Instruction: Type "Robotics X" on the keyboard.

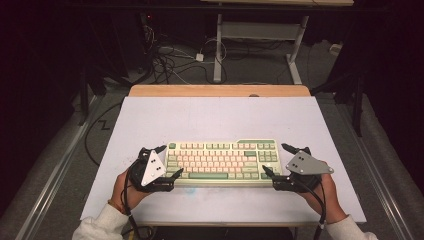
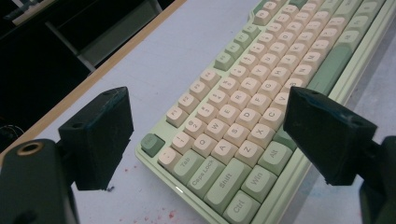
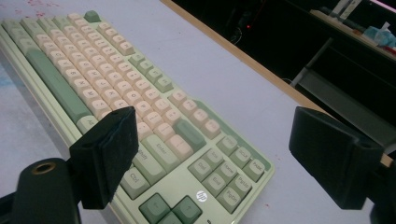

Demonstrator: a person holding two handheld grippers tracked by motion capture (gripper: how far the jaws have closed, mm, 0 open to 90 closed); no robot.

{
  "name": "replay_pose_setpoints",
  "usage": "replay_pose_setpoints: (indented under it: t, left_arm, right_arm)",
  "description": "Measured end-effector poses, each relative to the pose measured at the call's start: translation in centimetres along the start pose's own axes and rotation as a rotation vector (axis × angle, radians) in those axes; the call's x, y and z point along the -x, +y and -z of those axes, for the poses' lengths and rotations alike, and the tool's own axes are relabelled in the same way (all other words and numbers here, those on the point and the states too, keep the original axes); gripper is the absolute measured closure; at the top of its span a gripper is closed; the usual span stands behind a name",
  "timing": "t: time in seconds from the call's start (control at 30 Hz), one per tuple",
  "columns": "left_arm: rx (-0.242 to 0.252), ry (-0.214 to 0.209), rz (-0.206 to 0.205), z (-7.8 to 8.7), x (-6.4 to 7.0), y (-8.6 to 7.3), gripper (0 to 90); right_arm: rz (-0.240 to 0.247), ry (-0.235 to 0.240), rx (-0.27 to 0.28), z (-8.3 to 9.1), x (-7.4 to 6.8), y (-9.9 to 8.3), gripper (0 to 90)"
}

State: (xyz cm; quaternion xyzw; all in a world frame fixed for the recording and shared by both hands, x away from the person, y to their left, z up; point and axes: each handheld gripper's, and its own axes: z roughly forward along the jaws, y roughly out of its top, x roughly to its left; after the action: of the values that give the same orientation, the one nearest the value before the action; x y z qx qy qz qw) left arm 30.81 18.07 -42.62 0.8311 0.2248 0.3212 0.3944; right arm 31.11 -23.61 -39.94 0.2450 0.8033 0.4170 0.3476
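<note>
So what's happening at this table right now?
A person is holding tongs in each hand at either end of a green and cream keyboard lying on the white table. The left tongs sit at its left end and the right tongs at its right end. Both are open, with jaws spread across the keyboard's short ends, and nothing is gripped yet. The keyboard lies flat. It looks as if the person is about to clamp both ends, perhaps to lift or move it.
</note>
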Motion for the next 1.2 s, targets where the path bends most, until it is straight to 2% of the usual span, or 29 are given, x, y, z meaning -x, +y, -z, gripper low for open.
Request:
replay_pose_setpoints:
  t: [0.37, 0.57, 0.67, 0.83, 1.2]
  left_arm:
    - [0.013, 0.007, 0.015, 0.7, -0.2, -1.3, 15.3]
    - [-0.004, 0.024, 0.013, 1.0, -0.3, -2.2, 15.3]
    - [0.003, 0.023, 0.029, 1.1, -0.4, -2.7, 15.4]
    - [-0.02, 0.03, 0.023, 1.1, -0.4, -3.7, 15.3]
    - [-0.032, 0.044, 0.065, 1.0, -0.2, -5.3, 15.3]
  right_arm:
    - [-0.011, -0.022, 0.007, 1.2, 0.5, -1.0, 16.2]
    - [-0.018, -0.053, 0.001, 1.7, 1.1, -1.9, 16.2]
    - [-0.013, -0.077, -0.002, 1.9, 1.3, -2.5, 16.2]
    - [-0.035, -0.081, -0.01, 2.3, 1.8, -3.7, 16.2]
    - [-0.104, -0.164, -0.002, 3.6, 2.3, -6.3, 17.7]
